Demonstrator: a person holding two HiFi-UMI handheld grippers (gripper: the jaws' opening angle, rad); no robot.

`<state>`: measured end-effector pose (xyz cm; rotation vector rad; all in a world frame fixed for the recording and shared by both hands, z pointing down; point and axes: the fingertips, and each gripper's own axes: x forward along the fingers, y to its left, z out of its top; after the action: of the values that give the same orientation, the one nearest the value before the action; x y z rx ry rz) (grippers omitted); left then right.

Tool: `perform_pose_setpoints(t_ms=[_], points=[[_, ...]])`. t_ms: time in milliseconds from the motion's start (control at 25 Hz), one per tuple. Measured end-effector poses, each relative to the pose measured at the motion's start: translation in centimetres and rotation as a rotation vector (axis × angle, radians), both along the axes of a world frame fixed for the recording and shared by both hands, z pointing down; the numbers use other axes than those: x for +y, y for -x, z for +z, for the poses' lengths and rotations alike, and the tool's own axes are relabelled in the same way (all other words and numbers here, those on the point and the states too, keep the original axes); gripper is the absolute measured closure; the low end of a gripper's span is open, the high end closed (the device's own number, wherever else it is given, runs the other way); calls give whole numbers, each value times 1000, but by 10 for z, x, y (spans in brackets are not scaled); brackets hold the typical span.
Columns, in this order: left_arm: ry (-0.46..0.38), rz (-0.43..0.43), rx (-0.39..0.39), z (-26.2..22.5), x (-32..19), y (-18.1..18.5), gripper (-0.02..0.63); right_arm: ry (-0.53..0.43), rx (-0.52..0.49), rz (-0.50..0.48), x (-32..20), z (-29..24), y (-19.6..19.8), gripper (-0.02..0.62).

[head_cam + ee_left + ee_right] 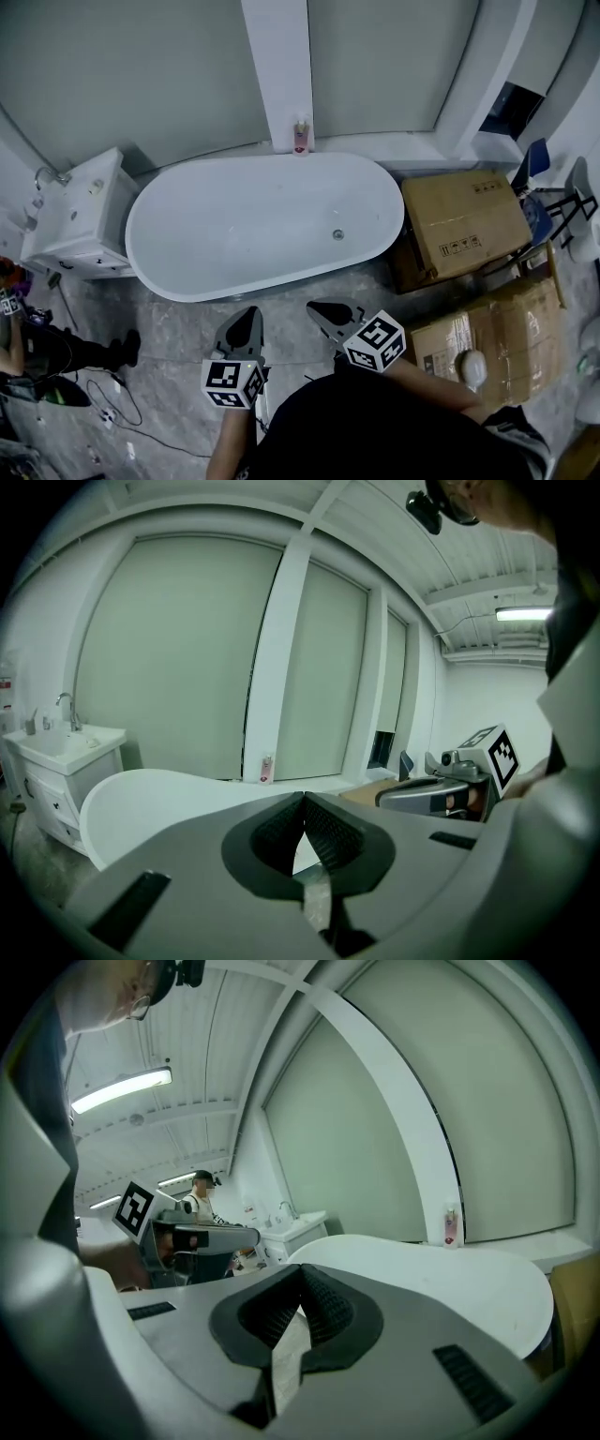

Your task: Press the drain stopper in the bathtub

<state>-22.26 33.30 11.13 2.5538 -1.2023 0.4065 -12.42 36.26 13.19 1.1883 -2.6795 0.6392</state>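
Head view: left gripper (246, 319) and right gripper (323, 309) hang near me, jaws pressed together, empty. Beyond them the bathtub (133, 230), with the drain stopper (338, 234) on its floor toward the right end, untouched. Approach step. Next, I judge: right gripper over the rim, down onto the stopper.

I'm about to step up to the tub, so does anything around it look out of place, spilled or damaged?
Nothing looks spilled or broken. The bathtub is empty. Only clutter stands out: cardboard boxes crowd its right end, and a loose cable trails across the floor at left.
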Motion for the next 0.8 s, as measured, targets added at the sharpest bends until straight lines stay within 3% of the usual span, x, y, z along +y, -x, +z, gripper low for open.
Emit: perform_pose_setpoints(t_ms=[320, 640, 800], points=[[23, 26, -20, -1, -85, -87, 597, -3, -7, -35, -69, 1, -74, 581], [38, 62, -23, 8, -133, -155, 597, -34, 25, 16, -122, -6, -160, 581], [41, 78, -7, 13, -154, -176, 597, -23, 40, 37, -138, -1, -181, 581]])
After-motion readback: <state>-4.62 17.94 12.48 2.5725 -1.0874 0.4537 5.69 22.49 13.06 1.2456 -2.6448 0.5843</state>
